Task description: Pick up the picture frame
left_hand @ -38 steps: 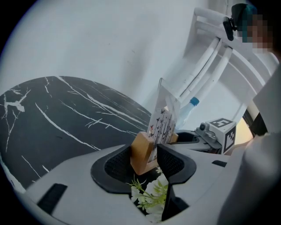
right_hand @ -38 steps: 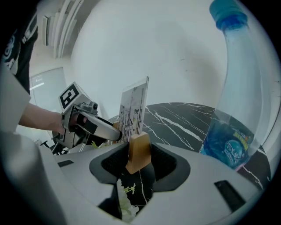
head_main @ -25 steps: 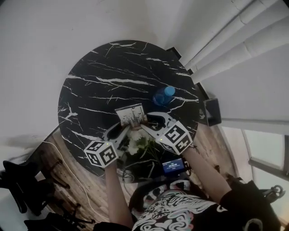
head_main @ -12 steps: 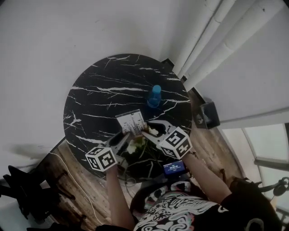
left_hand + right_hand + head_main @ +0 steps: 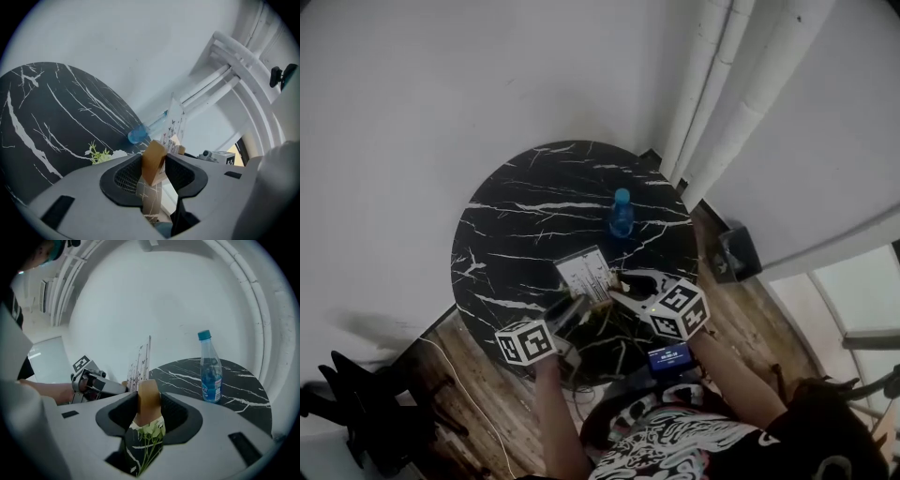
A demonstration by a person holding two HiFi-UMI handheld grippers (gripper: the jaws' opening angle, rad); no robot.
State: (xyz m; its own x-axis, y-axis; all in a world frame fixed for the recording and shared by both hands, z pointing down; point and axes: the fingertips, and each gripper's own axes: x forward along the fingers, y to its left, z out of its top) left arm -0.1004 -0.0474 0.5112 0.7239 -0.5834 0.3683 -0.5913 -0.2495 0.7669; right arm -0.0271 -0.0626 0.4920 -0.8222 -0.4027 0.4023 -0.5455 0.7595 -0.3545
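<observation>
- Wood, pale tan: the block (image 5: 152, 161) sits clamped between the pads of my left gripper (image 5: 154, 174), whose jaws have just been closing a little onto it
- Wood again: a matching block (image 5: 148, 397) is pinched square in my right gripper (image 5: 149, 411), jaws clenched on both its faces
- Item held: the picture frame (image 5: 584, 274), a thin clear printed sheet standing up from those two blocks, hangs between my grippers over the near part of the table (image 5: 525, 202) and seems lifted off it
- Handling, as I judge it: light and stiff, the sheet probably brittle and slick. The blocks are matt and square, so they are the sound hold, never the pane. Both ends must keep level, or an uneven pull could twist or crack it
- Beyond: a blue bottle (image 5: 209, 373) stands upright on the table, well apart
</observation>
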